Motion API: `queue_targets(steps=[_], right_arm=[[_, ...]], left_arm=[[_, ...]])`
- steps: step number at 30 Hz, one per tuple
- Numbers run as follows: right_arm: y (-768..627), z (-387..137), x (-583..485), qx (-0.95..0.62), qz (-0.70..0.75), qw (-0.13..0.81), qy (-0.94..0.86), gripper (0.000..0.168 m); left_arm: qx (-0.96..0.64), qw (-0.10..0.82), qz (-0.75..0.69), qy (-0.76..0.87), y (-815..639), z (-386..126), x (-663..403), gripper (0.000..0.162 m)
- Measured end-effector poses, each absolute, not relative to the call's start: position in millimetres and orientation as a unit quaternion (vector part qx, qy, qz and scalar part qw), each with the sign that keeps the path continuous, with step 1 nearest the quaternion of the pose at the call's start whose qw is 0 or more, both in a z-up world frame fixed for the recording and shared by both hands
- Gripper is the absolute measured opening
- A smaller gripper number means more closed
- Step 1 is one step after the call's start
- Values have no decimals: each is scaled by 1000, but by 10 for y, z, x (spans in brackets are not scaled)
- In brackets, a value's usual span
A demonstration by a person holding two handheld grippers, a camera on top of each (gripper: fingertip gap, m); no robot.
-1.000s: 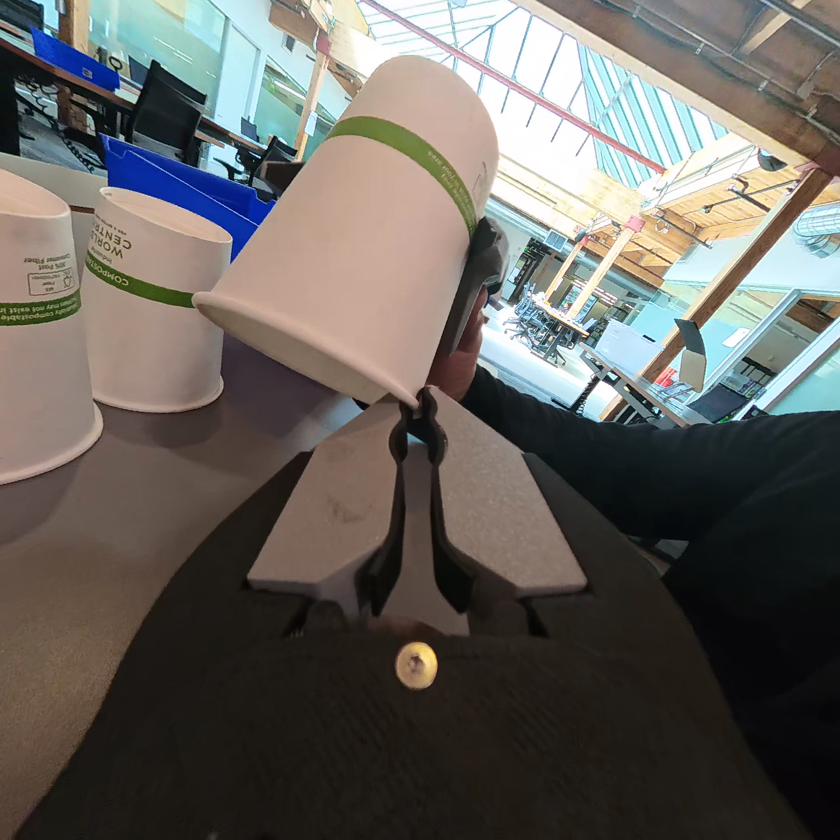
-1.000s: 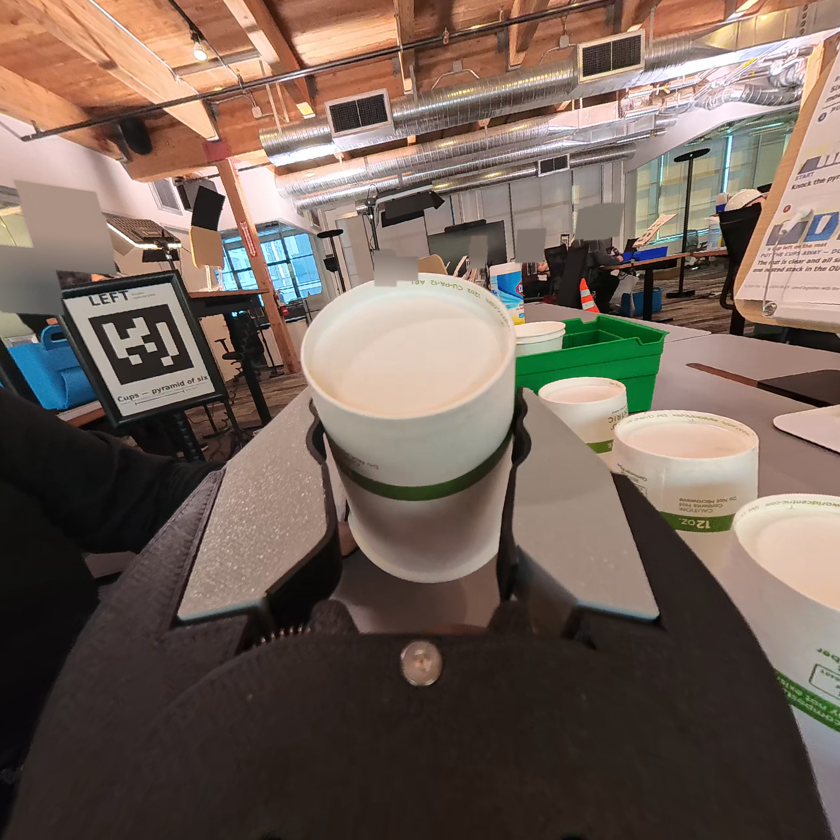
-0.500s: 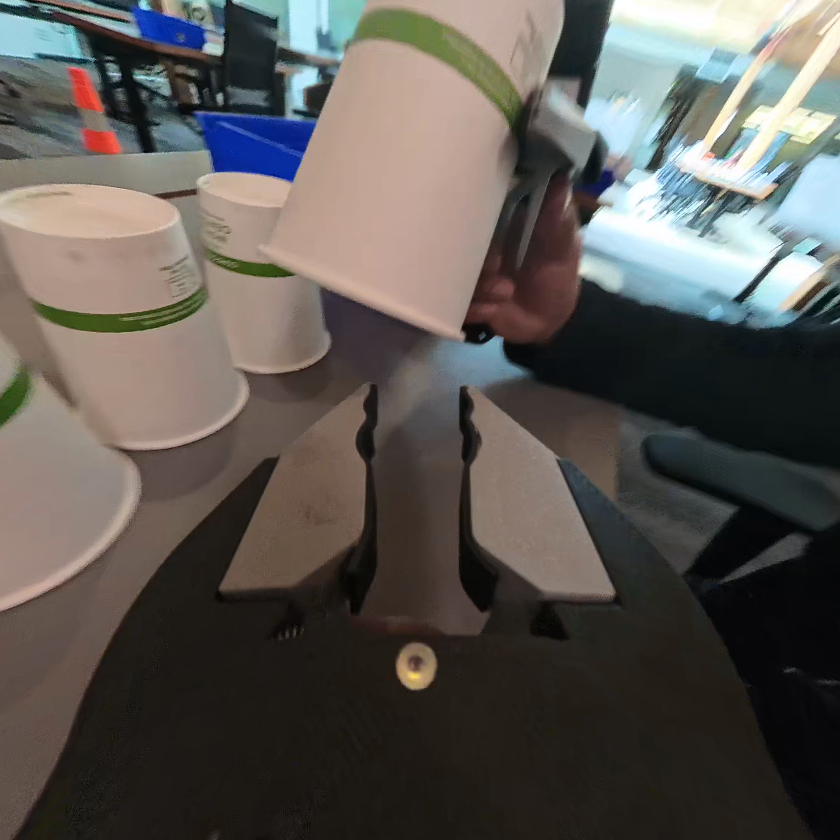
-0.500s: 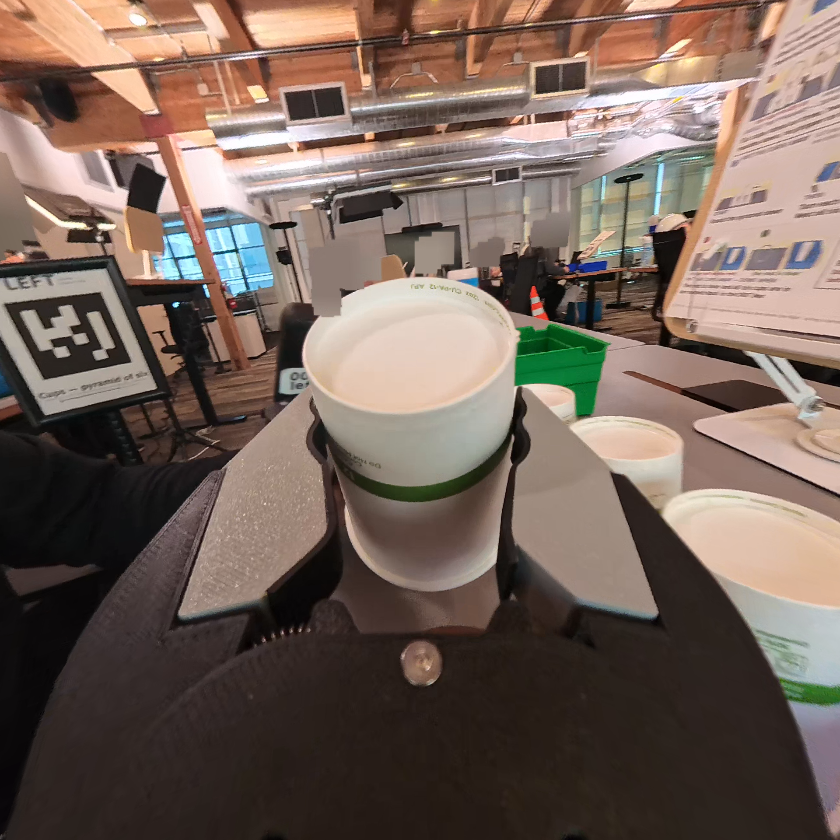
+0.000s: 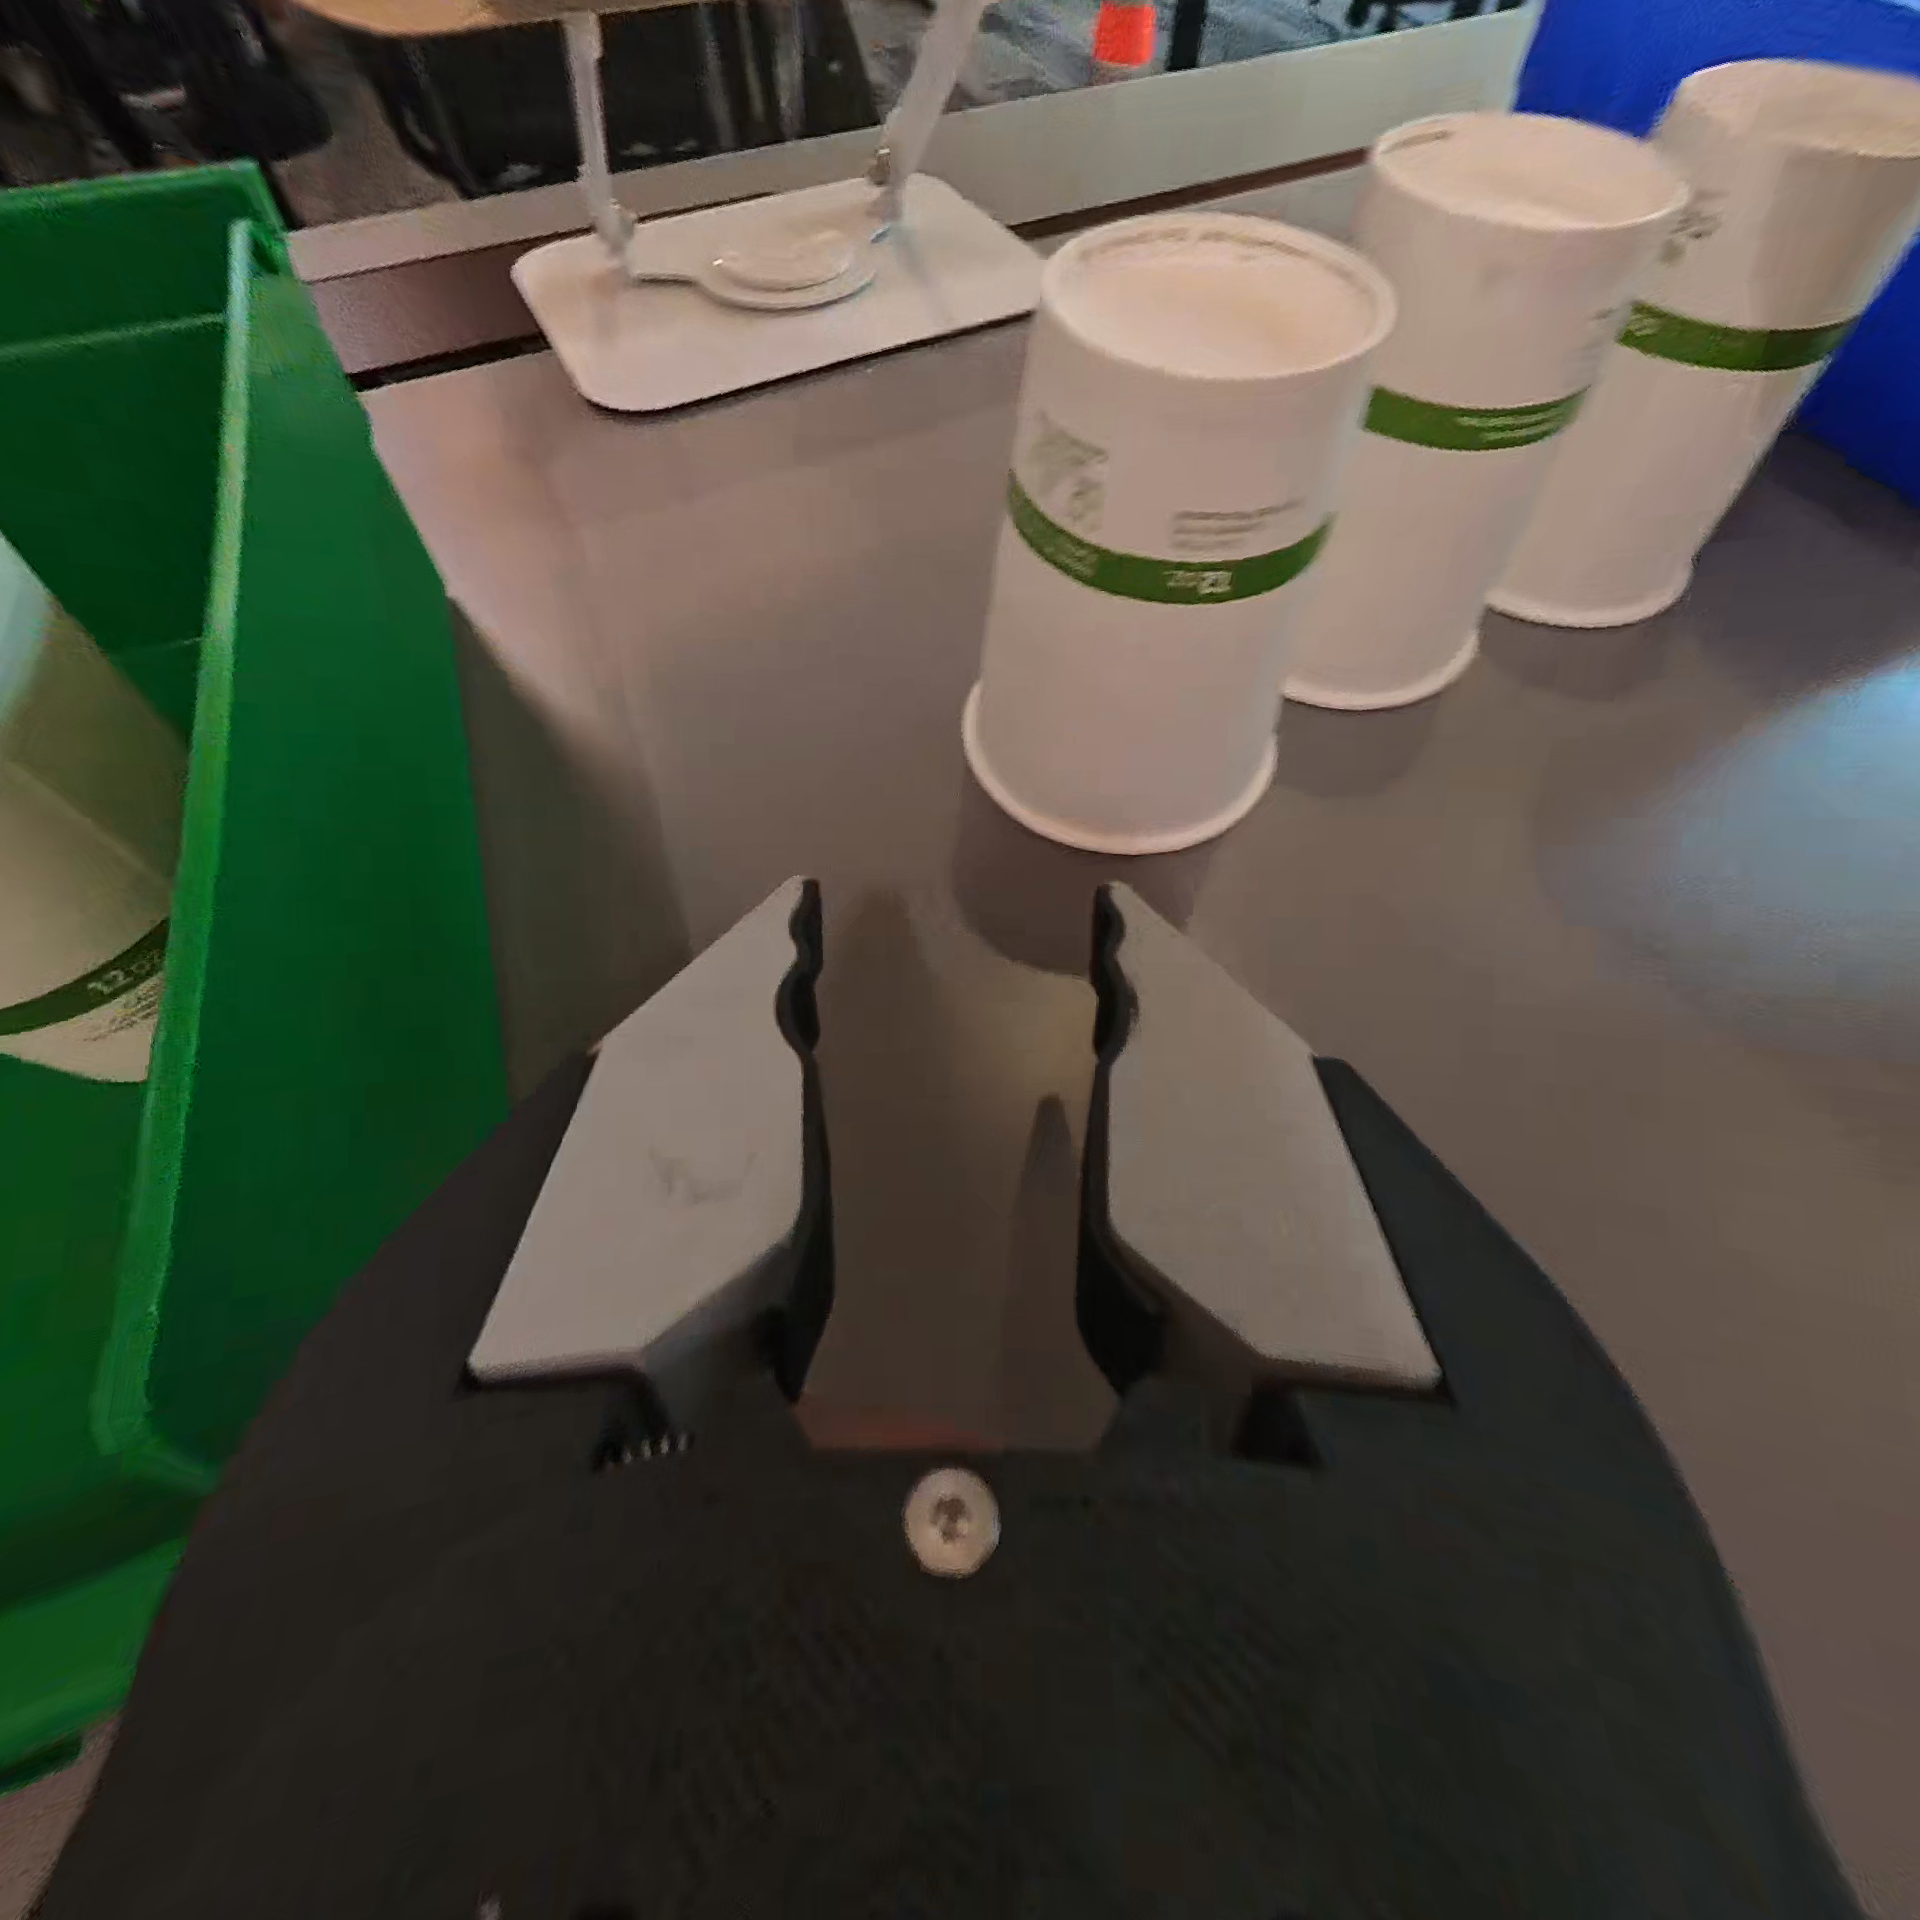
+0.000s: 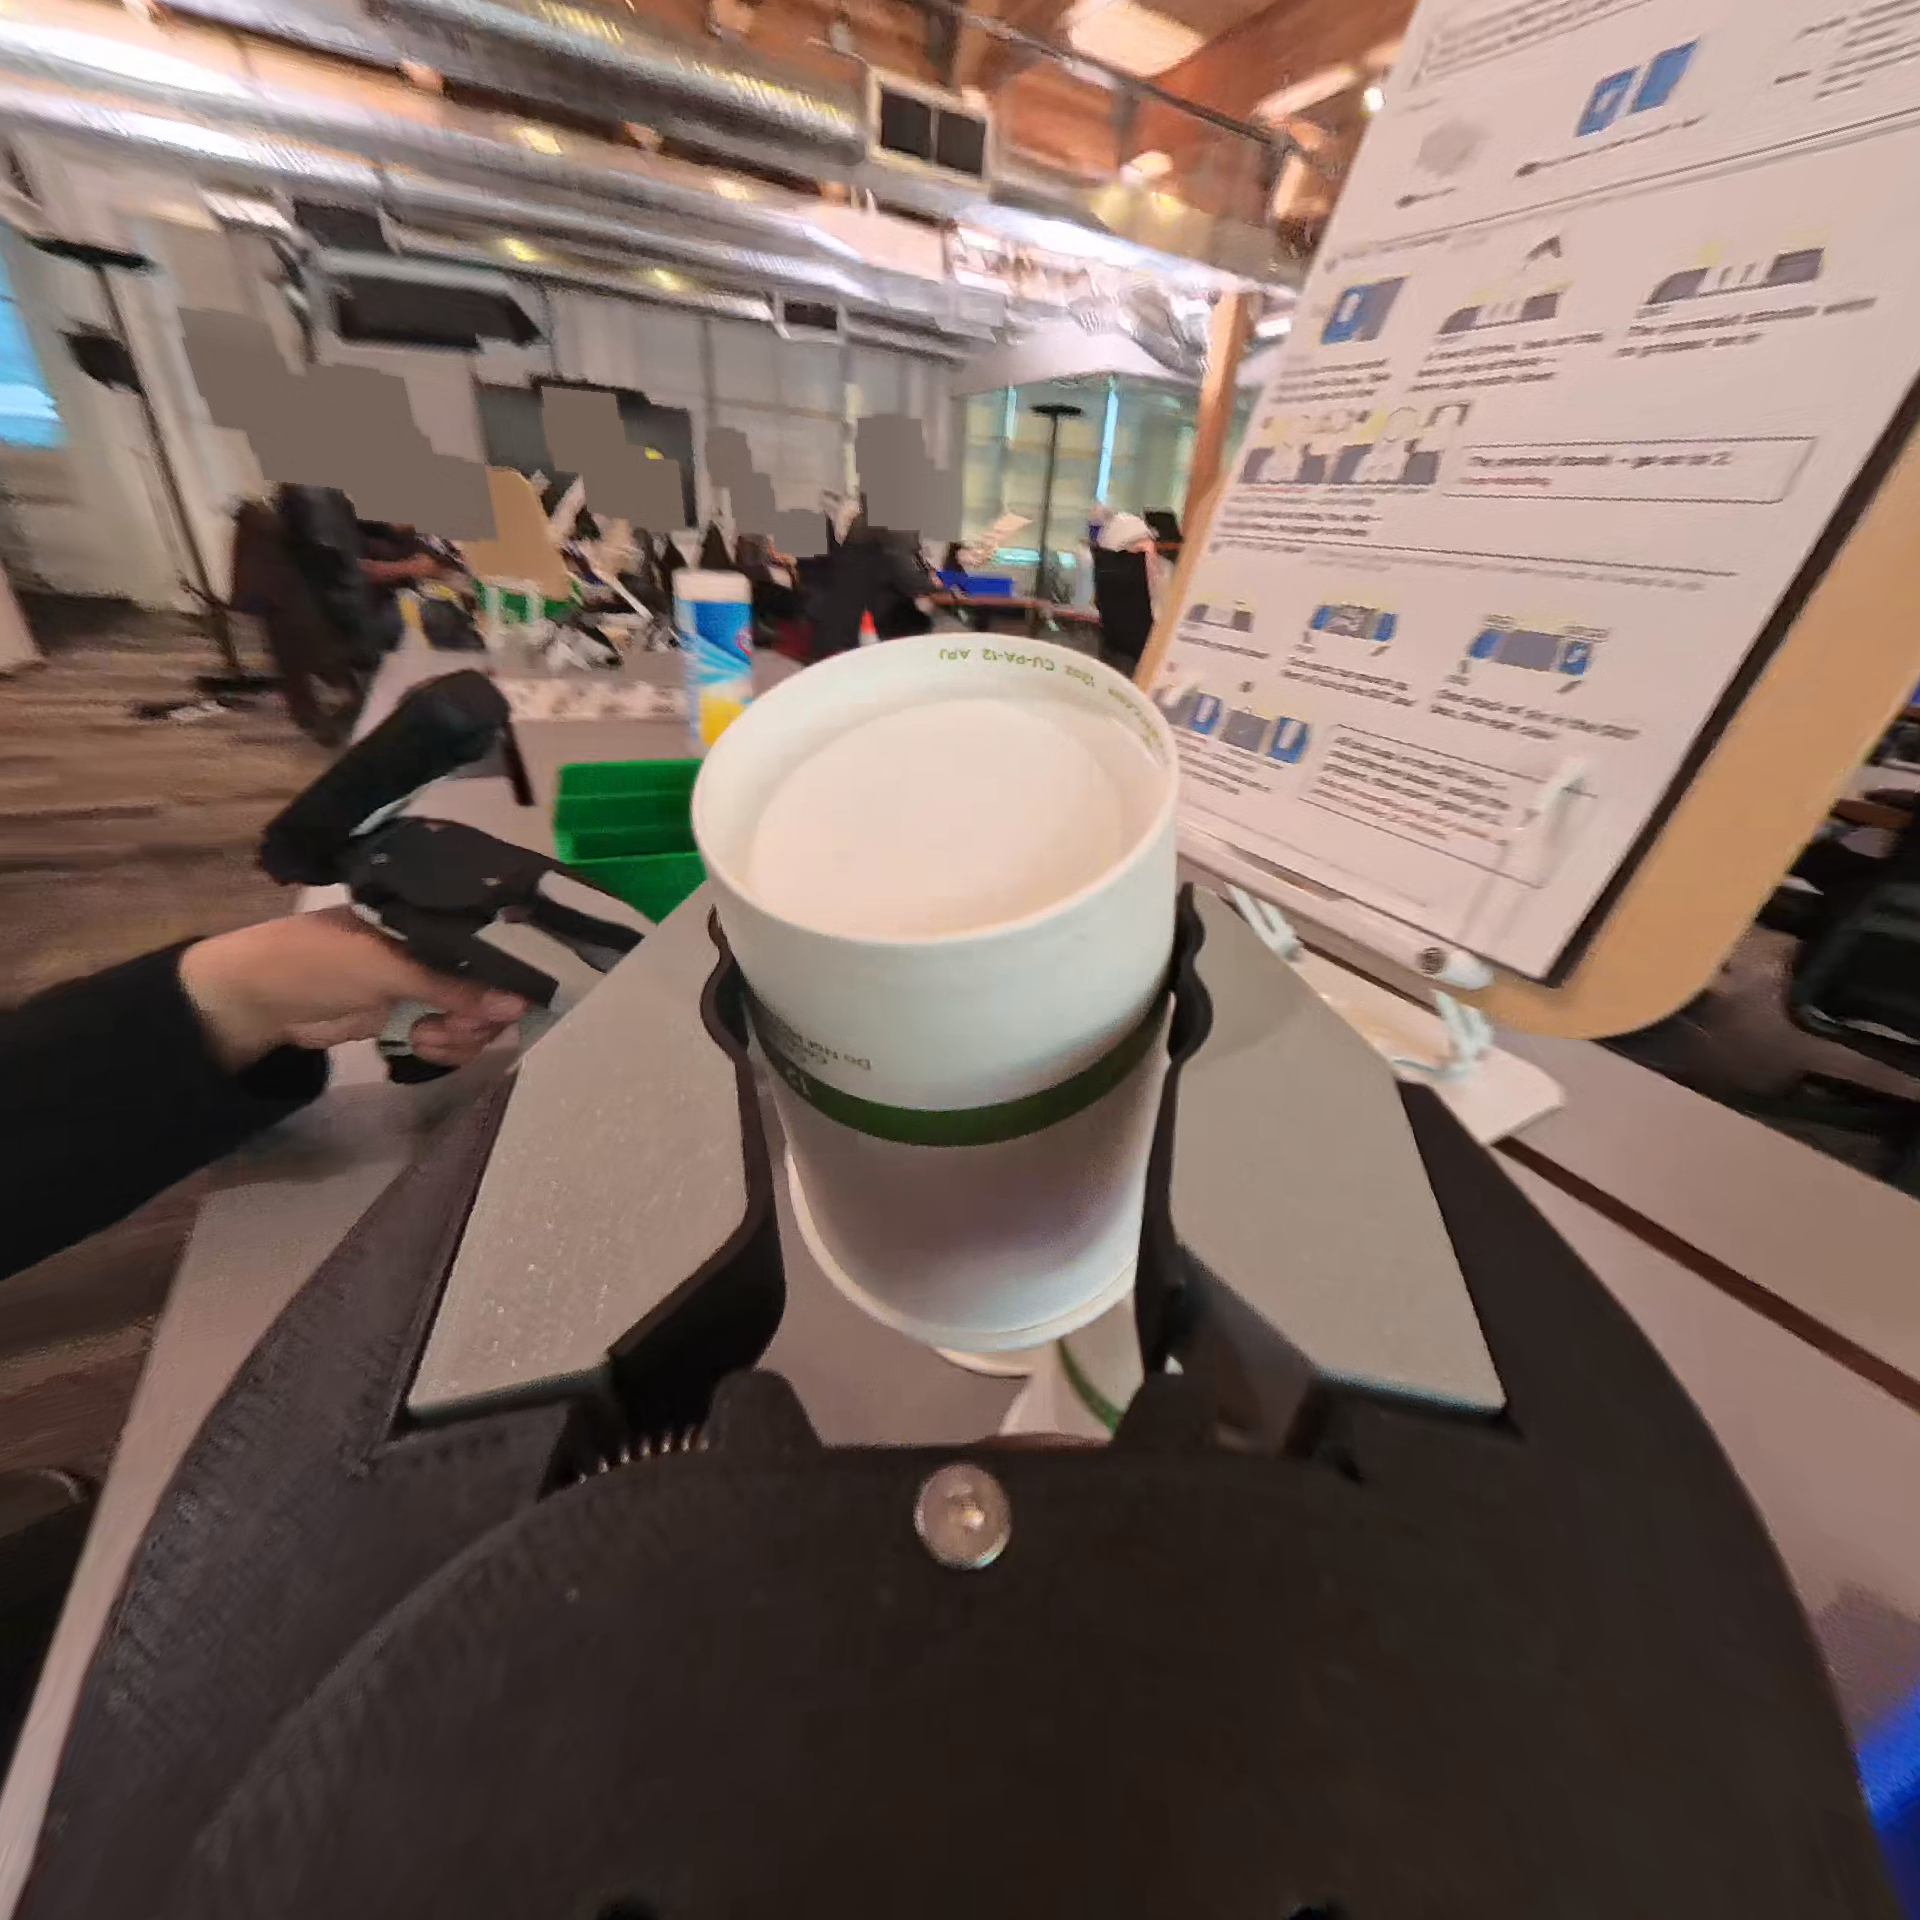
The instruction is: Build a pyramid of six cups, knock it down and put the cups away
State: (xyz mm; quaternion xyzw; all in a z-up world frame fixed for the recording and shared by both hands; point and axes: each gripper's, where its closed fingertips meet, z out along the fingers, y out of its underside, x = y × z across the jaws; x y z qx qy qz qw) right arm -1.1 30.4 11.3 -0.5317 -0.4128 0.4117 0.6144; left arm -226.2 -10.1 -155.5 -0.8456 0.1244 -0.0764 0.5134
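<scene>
Three white paper cups with green bands stand upside down in a row on the grey table: the nearest (image 5: 1153, 561), the middle (image 5: 1475, 405) and the far one (image 5: 1756, 322). My left gripper (image 5: 956, 914) is open and empty, just short of the nearest cup. Another cup (image 5: 73, 842) lies in the green bin (image 5: 312, 831) at the left. My right gripper (image 6: 951, 971) is shut on an upside-down white cup (image 6: 945, 935), held above the table; part of another cup (image 6: 1081, 1382) shows below it. The left gripper (image 6: 416, 862) shows far left in the right wrist view.
A document stand with a white base (image 5: 769, 291) and a printed instruction board (image 6: 1538, 540) stands behind the cups. A blue bin (image 5: 1860, 312) sits at the far right. The green bin also shows in the right wrist view (image 6: 623, 831). People stand in the background. Left tips to right tips: about 30 centimeters.
My left gripper has opened, let go of the cup rim and swung left toward the green bin and the cup row. My right gripper, still holding its cup, has turned toward the instruction board.
</scene>
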Motion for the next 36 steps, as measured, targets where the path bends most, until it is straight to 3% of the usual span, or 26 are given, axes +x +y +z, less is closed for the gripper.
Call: queue_targets(steps=[3, 5, 19, 36], right_arm=[[564, 238, -59, -574, 368, 601, -417, 81], [680, 369, -40, -580, 352, 612, -406, 81], [1017, -81, -460, -665, 319, 513, -439, 81], [1104, -307, -511, -679, 326, 504, -421, 81]], left_arm=[[-855, 508, -42, 100, 44, -1683, -2331, 47], [-852, 512, -39, 103, 97, -1668, -2268, 32], [-859, 492, -86, 112, 285, -1725, -2077, 44], [-858, 489, -104, 114, 272, -1726, -2048, 43]])
